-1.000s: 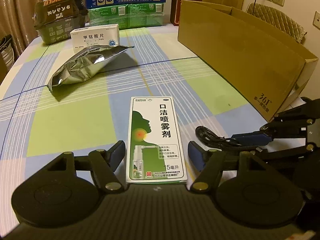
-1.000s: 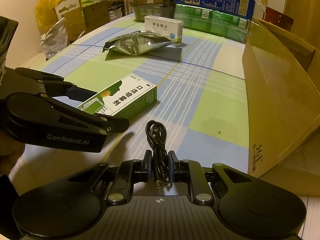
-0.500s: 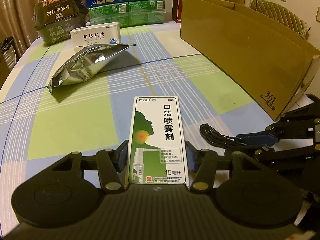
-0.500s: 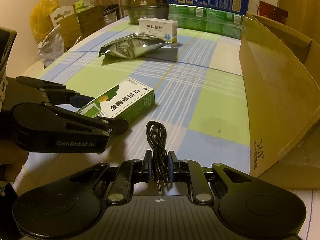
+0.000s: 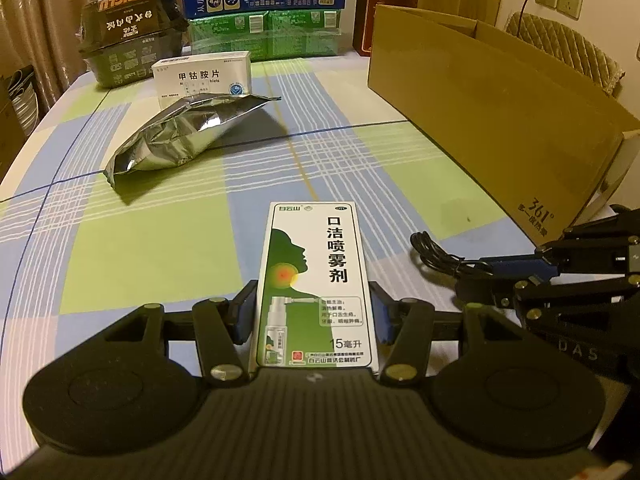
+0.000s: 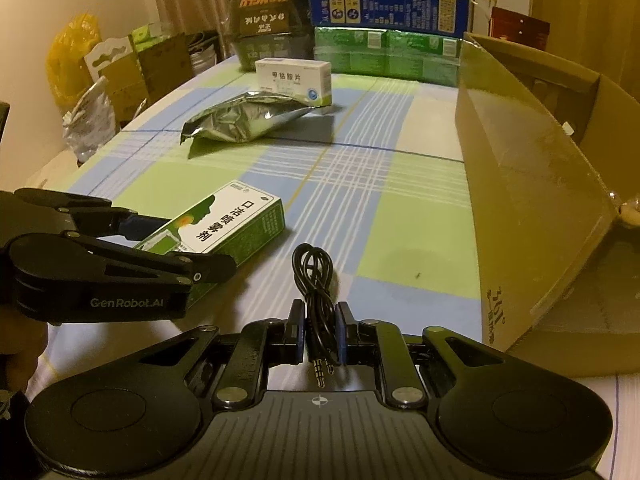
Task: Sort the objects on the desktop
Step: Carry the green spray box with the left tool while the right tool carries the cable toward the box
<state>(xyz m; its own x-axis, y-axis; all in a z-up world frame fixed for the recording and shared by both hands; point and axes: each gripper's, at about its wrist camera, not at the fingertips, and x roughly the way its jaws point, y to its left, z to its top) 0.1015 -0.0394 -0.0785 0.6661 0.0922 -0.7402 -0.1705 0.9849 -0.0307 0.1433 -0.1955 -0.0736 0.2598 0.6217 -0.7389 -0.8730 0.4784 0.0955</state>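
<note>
A green-and-white spray box [image 5: 316, 272] lies lengthwise on the checked tablecloth, and my left gripper [image 5: 314, 312] is shut on its near end, blue pads pressing both long sides. From the right wrist view the same box [image 6: 240, 228] sits in the left gripper [image 6: 184, 246] at the left. My right gripper [image 6: 319, 332] is shut on a coiled black audio cable [image 6: 314, 276], whose plugs poke back between the pads. In the left wrist view the cable [image 5: 440, 256] and the right gripper [image 5: 520, 268] sit at the right.
A long open cardboard box [image 6: 532, 200] [image 5: 500, 128] runs along the right side. A silver foil pouch [image 5: 180, 136] and a white medicine box [image 5: 202, 76] lie further back. Stacked cartons [image 5: 264, 12] and a dark package [image 5: 128, 32] line the far edge.
The left jaws closed from wide open onto the spray box's sides and have held there since. The right gripper stayed shut on the cable, rolling slightly.
</note>
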